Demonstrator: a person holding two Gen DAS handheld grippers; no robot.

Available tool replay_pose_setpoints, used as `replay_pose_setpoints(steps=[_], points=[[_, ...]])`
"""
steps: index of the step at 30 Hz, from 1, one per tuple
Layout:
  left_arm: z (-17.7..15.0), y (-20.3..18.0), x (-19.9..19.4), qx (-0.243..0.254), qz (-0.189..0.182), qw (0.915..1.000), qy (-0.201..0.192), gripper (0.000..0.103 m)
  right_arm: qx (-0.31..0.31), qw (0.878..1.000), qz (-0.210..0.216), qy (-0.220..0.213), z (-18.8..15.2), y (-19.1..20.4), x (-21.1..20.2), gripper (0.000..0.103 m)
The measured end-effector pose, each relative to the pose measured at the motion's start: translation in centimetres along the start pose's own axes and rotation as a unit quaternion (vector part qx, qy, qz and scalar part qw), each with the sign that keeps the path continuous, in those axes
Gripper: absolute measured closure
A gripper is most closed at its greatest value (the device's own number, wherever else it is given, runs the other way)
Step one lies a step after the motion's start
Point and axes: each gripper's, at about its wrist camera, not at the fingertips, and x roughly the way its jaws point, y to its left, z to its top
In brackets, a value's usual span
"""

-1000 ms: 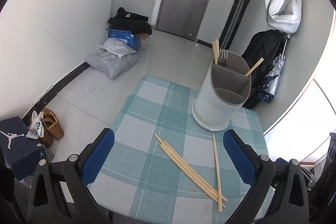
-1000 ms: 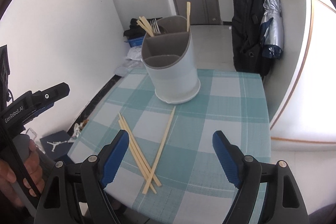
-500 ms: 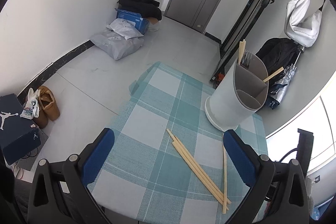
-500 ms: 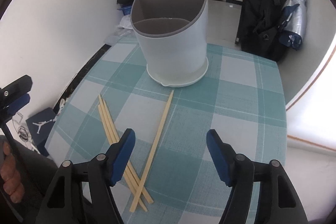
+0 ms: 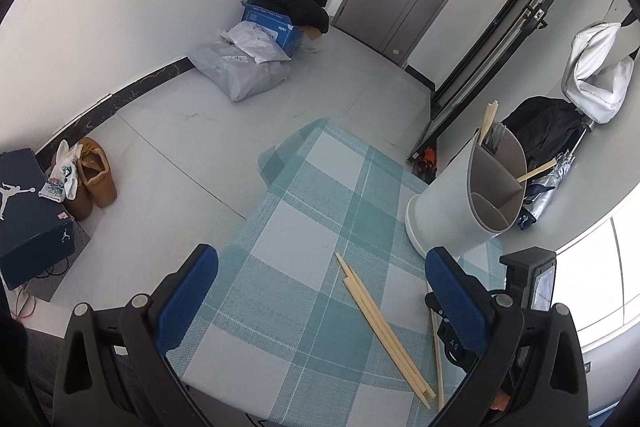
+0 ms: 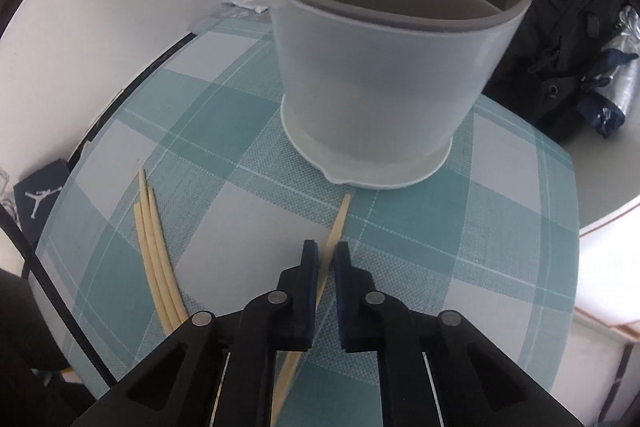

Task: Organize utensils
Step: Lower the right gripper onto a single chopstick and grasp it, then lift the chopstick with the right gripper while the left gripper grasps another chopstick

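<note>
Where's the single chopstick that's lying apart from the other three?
In the right wrist view, the single chopstick lies on the checked tablecloth just before the utensil holder, between the right gripper pads.

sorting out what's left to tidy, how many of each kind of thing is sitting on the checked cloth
chopsticks: 4
utensil holder: 1
total: 5
</note>
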Motion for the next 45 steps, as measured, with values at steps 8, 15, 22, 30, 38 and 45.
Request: replay_pose_setpoints(steps=[8, 15, 22, 30, 38, 45], points=[[0.2, 0.2, 0.1, -0.008, 0.000, 1.0000, 0.005, 0.001, -0.054, 0.997, 0.032, 0.033, -3.2, -0.5, -1.5, 0.098], [0.2, 0.8, 0.5, -0.010, 0.014, 0.9998, 0.009, 0.001, -0.071, 0.996, 0.034, 0.047, -2.7, -0.2, -1.8, 0.090], [-0.9, 0.7, 2.4, 0.005, 0.027, 0.9983, 0.052, 0.001, -0.054, 0.996, 0.050, 0.055, -0.4, -0.1, -0.6, 0.093], [-2.8, -0.5, 5.3, 0.037, 0.062, 0.9905, 0.117, 0.001, 0.044, 0.992, 0.118, 0.018, -0.7, -3.0, -1.4, 0.099], [-3.7, -2.7, 7.5, 0.075, 0.126, 0.9796, 0.138, 0.001, 0.210, 0.951, 0.222, -0.046, -1.5, -10.0, -3.2, 0.099], [-4.8, -3.7, 9.1, 0.101, 0.168, 0.9675, 0.160, 0.001, 0.244, 0.934, 0.248, -0.079, -2.6, -12.3, -4.6, 0.099]])
